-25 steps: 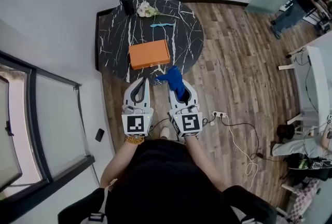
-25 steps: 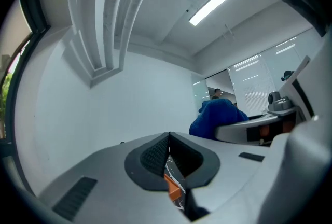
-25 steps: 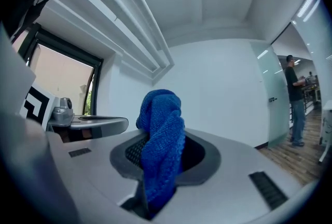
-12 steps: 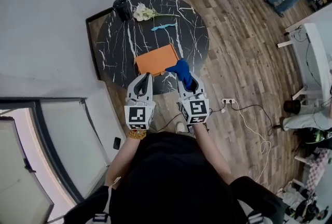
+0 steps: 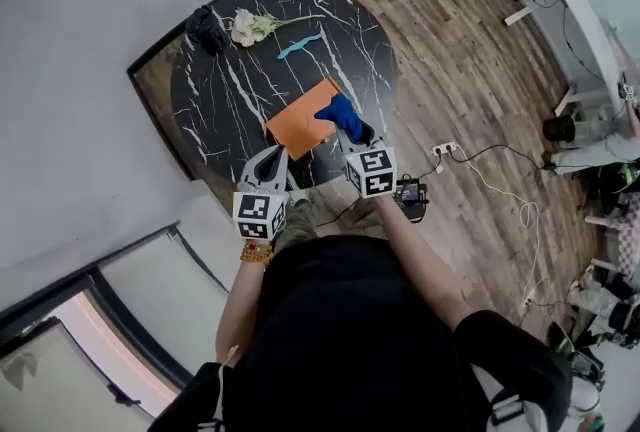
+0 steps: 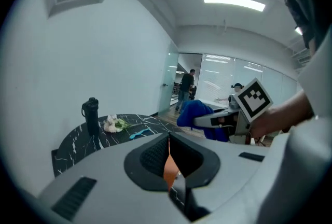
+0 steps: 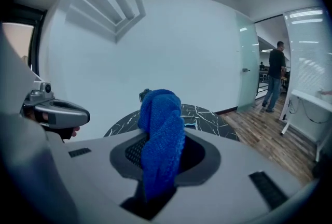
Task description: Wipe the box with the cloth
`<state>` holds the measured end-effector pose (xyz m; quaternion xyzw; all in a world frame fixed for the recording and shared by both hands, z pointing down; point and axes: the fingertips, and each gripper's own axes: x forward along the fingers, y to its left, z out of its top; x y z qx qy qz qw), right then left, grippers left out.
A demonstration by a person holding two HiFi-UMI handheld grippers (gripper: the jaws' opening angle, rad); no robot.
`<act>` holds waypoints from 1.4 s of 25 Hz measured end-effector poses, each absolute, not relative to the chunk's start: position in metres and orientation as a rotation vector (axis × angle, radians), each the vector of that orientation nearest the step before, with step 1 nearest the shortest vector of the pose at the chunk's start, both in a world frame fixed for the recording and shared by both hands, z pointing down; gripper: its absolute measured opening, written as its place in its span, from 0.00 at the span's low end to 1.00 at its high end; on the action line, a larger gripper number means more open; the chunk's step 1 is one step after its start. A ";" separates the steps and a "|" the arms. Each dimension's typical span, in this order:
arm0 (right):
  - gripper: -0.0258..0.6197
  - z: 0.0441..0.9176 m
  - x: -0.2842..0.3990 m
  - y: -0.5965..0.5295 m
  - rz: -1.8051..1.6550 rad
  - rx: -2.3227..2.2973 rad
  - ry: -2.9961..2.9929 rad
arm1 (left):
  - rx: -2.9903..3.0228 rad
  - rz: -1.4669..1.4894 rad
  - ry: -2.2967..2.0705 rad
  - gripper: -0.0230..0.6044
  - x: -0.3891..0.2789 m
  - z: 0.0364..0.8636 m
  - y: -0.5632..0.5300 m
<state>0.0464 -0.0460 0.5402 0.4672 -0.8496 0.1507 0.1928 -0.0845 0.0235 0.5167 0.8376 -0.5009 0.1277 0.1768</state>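
An orange box [image 5: 303, 118] lies flat on the near part of the round black marble table [image 5: 220, 80]. My right gripper [image 5: 355, 133] is shut on a blue cloth [image 5: 342, 114], whose bunched end hangs over the box's right edge. In the right gripper view the blue cloth [image 7: 162, 137] fills the gap between the jaws and hides the box. My left gripper [image 5: 272, 156] is shut with nothing in it, just short of the box's near left corner. A sliver of the orange box [image 6: 169, 169] shows past the closed jaws in the left gripper view.
At the table's far side stand a black bottle [image 5: 207, 28], a small bunch of white flowers [image 5: 246, 25] and a light blue item [image 5: 299, 44]. A white wall runs along the left. A power strip [image 5: 445, 149] with cables lies on the wood floor to the right.
Both grippers have moved forward and down to the table's near edge. The cloth now overlaps the box's right edge, and the left gripper has closed in on its near corner.
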 end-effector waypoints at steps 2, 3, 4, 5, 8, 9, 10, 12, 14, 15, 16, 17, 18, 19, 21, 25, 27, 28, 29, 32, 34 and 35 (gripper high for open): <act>0.16 0.552 0.039 -0.058 0.398 1.328 -2.350 | 2.350 0.397 -1.350 0.05 -0.093 0.537 0.016; 0.16 0.558 0.036 -0.063 0.391 1.332 -2.336 | 2.337 0.410 -1.321 0.05 -0.096 0.545 0.013; 0.16 0.564 0.035 -0.068 0.394 1.336 -2.324 | 2.324 0.421 -1.297 0.05 -0.098 0.553 0.010; 0.16 0.571 0.034 -0.074 0.409 1.338 -2.312 | 2.316 0.430 -1.279 0.05 -0.100 0.559 0.007; 0.16 0.603 0.036 -0.093 0.482 1.294 -2.250 | 2.320 0.467 -1.255 0.05 -0.101 0.572 -0.002; 0.16 0.616 0.037 -0.099 0.489 1.273 -2.217 | 2.322 0.475 -1.253 0.05 -0.102 0.575 -0.004; 0.16 0.629 0.040 -0.106 0.486 1.251 -2.179 | 2.319 0.481 -1.253 0.05 -0.103 0.579 -0.007; 0.16 0.652 0.047 -0.117 0.471 1.195 -2.099 | 2.293 0.488 -1.246 0.05 -0.102 0.591 -0.010; 0.17 0.670 0.052 -0.126 0.454 1.127 -2.038 | 2.267 0.501 -1.227 0.05 -0.099 0.605 -0.009; 0.17 0.677 0.053 -0.132 0.443 1.098 -2.017 | 2.260 0.514 -1.217 0.05 -0.097 0.612 -0.008; 0.17 0.684 0.052 -0.139 0.435 1.076 -2.004 | 2.253 0.530 -1.210 0.05 -0.097 0.618 -0.008; 0.17 0.690 0.051 -0.147 0.430 1.061 -1.994 | 2.243 0.545 -1.201 0.05 -0.098 0.625 -0.008; 0.18 0.698 0.050 -0.153 0.429 1.049 -1.985 | 2.224 0.555 -1.192 0.05 -0.099 0.631 -0.008; 0.18 0.705 0.050 -0.158 0.430 1.038 -1.975 | 2.199 0.559 -1.184 0.05 -0.100 0.639 -0.008; 0.20 0.717 0.050 -0.164 0.429 1.016 -1.967 | 2.140 0.562 -1.176 0.05 -0.103 0.653 -0.008; 0.30 0.730 0.048 -0.162 0.487 0.966 -2.019 | 2.056 0.603 -1.169 0.09 -0.109 0.677 -0.007; 0.34 0.722 0.048 -0.160 0.487 0.971 -2.073 | 2.018 0.601 -1.157 0.17 -0.110 0.685 -0.005; 0.35 0.713 0.047 -0.159 0.462 0.979 -2.099 | 2.000 0.591 -1.153 0.17 -0.111 0.687 -0.005; 0.35 0.704 0.047 -0.157 0.427 0.984 -2.123 | 1.984 0.578 -1.151 0.18 -0.111 0.689 -0.005; 0.35 0.692 0.041 -0.150 0.350 0.967 -2.162 | 1.947 0.550 -1.145 0.18 -0.110 0.695 -0.005; 0.35 0.700 0.042 -0.153 0.340 0.970 -2.129 | 1.935 0.550 -1.138 0.18 -0.108 0.700 -0.006; 0.34 0.705 0.044 -0.157 0.347 0.983 -2.103 | 1.933 0.554 -1.134 0.18 -0.106 0.702 -0.007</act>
